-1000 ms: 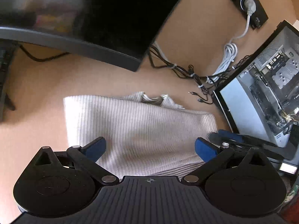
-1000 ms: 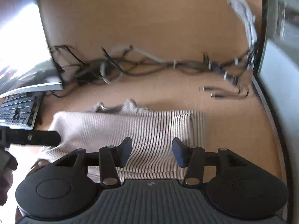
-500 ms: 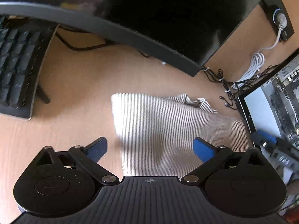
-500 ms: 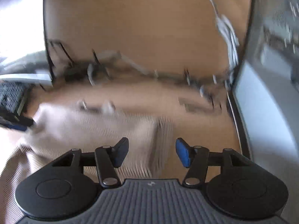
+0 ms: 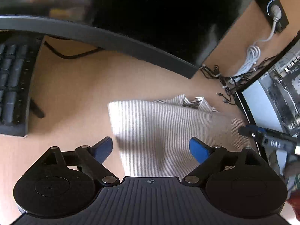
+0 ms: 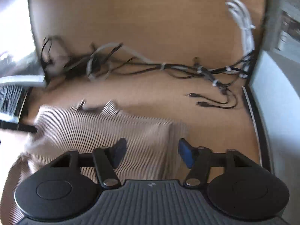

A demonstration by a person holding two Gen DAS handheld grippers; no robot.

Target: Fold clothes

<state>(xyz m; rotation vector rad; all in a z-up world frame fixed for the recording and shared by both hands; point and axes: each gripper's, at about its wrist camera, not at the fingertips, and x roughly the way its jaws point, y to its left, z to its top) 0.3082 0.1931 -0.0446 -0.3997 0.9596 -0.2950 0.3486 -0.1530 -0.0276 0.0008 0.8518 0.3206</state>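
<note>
A beige, finely striped knit garment (image 5: pixel 159 123) lies folded on the wooden desk, with a bunched striped edge at its far side. My left gripper (image 5: pixel 150 143) hovers over its near left corner, jaws wide apart, with nothing pressed between the pads. In the right wrist view the same garment (image 6: pixel 93 129) is blurred. My right gripper (image 6: pixel 151 144) hangs over its right edge with the jaws opening; cloth lies below the gap, but the pads do not press on it. The right gripper's fingers (image 5: pixel 262 136) also show at the garment's right end.
A large dark monitor (image 5: pixel 131 18) overhangs the back of the desk, and a black keyboard (image 5: pixel 11 86) lies at the left. A tangle of black and white cables (image 6: pixel 168 69) runs behind the garment. An open computer case (image 5: pixel 271 103) stands at the right.
The left gripper has shifted left, bringing the keyboard into view and the garment's left corner between its fingers. The right gripper's jaws have spread wider, and it now hangs over the garment's right edge.
</note>
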